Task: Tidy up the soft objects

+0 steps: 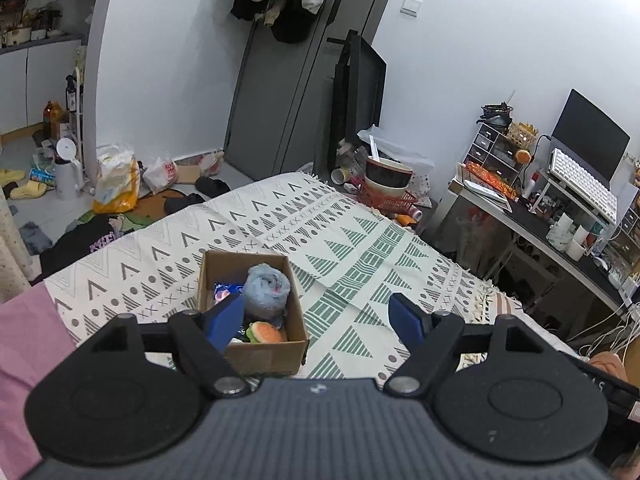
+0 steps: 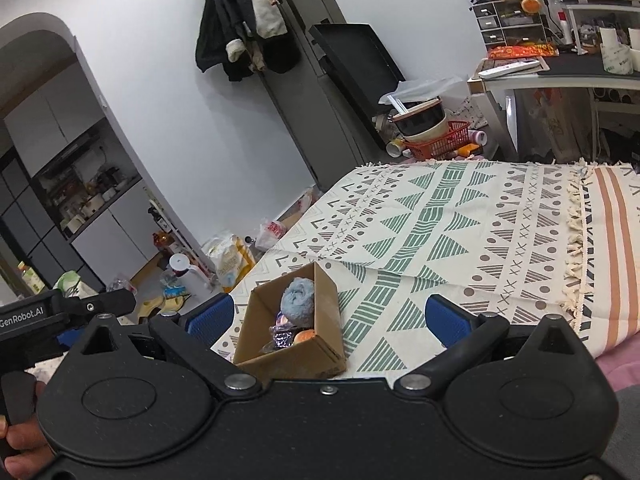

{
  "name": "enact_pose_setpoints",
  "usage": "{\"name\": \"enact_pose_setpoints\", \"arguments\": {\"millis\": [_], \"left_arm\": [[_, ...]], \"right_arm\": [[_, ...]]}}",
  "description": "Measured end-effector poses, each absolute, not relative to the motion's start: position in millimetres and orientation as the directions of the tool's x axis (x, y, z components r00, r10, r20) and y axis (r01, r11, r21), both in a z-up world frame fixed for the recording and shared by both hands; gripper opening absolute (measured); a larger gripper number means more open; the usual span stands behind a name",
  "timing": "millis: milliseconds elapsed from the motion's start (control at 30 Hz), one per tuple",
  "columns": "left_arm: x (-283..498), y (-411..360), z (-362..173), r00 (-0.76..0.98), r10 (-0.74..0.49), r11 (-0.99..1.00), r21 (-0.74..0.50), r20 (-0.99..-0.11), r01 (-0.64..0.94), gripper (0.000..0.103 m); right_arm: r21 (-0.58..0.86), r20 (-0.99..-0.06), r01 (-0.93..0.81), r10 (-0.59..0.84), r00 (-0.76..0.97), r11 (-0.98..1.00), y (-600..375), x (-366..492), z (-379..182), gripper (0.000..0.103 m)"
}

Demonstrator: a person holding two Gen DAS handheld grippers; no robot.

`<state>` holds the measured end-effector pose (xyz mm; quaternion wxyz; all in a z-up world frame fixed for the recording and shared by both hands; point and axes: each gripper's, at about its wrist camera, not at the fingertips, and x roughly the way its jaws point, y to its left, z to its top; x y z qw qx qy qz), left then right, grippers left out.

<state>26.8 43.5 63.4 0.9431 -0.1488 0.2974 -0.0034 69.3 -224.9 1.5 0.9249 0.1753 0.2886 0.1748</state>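
A small cardboard box (image 1: 294, 316) stands on the patterned bedspread (image 1: 360, 240). In it lie a rolled grey-blue fluffy cloth (image 1: 267, 290), a burger-shaped plush (image 1: 266, 332) and a shiny purple item (image 1: 224, 290). My left gripper (image 1: 316, 320) is open and empty, held above the box's near side. In the right wrist view the same box (image 2: 320, 354) holds the cloth (image 2: 298, 302), an orange plush (image 2: 305, 336) and the purple item (image 2: 282, 334). My right gripper (image 2: 328, 320) is open and empty, above the box.
A pink sheet (image 1: 24, 340) lies at the left. A desk (image 1: 560, 232) with keyboard and monitor stands to the right of the bed. A red basket with bowls (image 1: 390, 196) sits beyond the bed's far edge. Bags, slippers and a kettle clutter the floor (image 1: 80, 184).
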Motion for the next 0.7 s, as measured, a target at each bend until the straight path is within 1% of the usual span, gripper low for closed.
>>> {"name": "enact_pose_setpoints", "arguments": {"millis": [267,433,600,700], "left_arm": [[4,34,71,0.830,-0.094,0.966,-0.251,-0.549,-0.056,0.078],[-6,27,68,0.804,-0.110,0.971,-0.236,-0.585,-0.038,0.078],[-22,14,67,0.803,-0.045,0.991,-0.127,-0.594,-0.039,0.085],[-29,11,67,0.792,-0.035,0.993,-0.109,-0.609,-0.040,0.090]], "right_arm": [[0.406,-0.456,-0.248,0.430,0.779,0.880,-233,48,6,0.103],[0.390,-0.467,-0.260,0.434,0.771,0.883,-238,36,6,0.103],[0.422,-0.489,-0.263,0.462,0.740,0.867,-248,25,5,0.103],[0.412,-0.500,-0.276,0.469,0.728,0.868,-249,18,6,0.103]]}}
